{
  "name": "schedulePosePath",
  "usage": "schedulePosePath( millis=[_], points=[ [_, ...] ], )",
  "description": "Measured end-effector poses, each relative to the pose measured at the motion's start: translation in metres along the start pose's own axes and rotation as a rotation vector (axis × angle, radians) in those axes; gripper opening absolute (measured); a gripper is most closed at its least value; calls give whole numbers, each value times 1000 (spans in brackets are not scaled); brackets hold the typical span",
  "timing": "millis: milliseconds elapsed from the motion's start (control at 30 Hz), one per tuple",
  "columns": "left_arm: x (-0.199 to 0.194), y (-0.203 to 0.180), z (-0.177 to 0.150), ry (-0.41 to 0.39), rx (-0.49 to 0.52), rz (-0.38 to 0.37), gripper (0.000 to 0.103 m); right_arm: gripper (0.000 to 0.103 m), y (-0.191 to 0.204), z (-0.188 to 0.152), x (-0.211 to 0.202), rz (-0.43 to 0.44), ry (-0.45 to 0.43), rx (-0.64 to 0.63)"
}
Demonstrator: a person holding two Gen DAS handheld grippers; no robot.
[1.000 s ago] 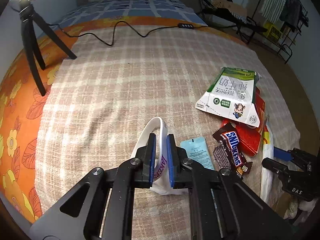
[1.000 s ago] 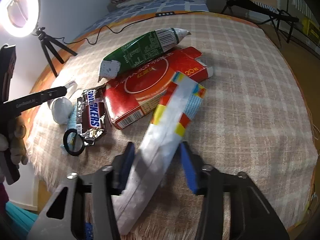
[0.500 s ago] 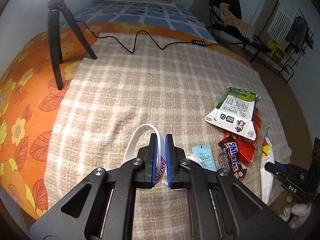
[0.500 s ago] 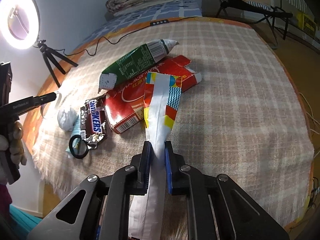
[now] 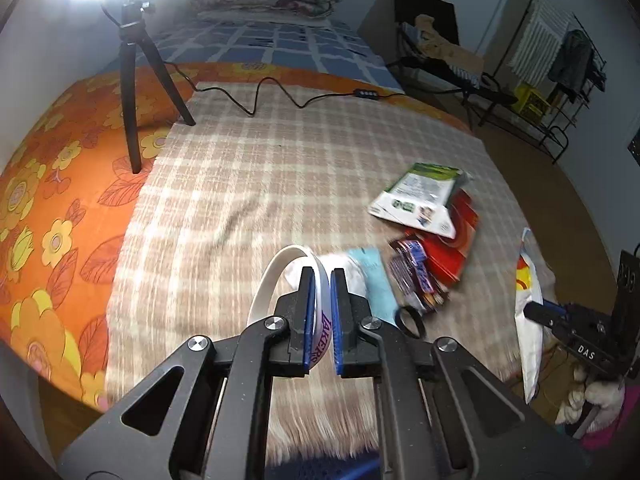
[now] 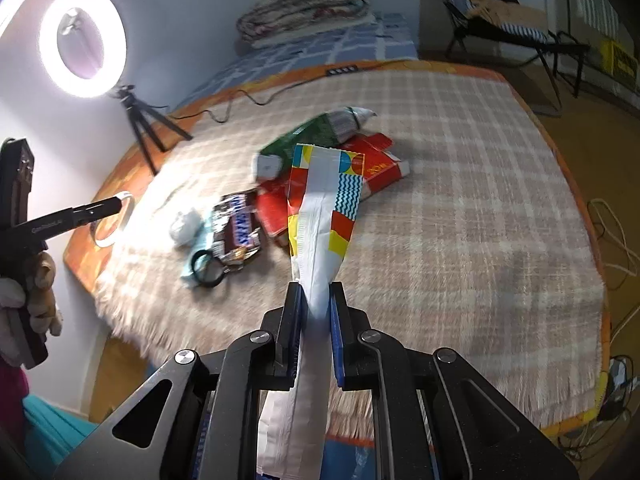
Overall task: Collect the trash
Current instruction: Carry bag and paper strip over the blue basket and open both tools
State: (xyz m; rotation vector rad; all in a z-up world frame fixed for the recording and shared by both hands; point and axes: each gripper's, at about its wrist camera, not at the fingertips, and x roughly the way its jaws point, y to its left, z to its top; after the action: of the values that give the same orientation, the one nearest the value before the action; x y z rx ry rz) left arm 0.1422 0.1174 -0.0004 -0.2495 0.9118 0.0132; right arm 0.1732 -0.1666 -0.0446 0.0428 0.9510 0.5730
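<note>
Left hand-held gripper (image 5: 320, 276) is clamped on a white wristband (image 5: 276, 280); right hand-held gripper (image 6: 315, 292) is clamped on a colourful wrapper (image 6: 324, 216), near the red box (image 6: 376, 168) on the bed (image 6: 460, 200)

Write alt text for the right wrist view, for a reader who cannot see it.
The right gripper is shut on a colourful wrapper lifted over a plaid blanket. Behind it lie a red box, a green carton, a Snickers wrapper and a black ring. At far left, the left gripper holds a white wristband below a lit ring light.
</note>
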Motion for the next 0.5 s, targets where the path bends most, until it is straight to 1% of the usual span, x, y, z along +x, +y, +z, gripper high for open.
schedulePosePath(
  millis=[67, 267, 500],
  points=[
    [-9, -4, -7, -3, 9, -2, 6, 11, 9, -5, -7, 9, -2, -32],
    [-42, -18, -43, -2, 27, -19, 6, 11, 35, -27, -26, 40, 5, -121],
    [-74, -31, -97, 25, 65, -20, 6, 11, 60, -56, -42, 84, 42, -206]
  ],
)
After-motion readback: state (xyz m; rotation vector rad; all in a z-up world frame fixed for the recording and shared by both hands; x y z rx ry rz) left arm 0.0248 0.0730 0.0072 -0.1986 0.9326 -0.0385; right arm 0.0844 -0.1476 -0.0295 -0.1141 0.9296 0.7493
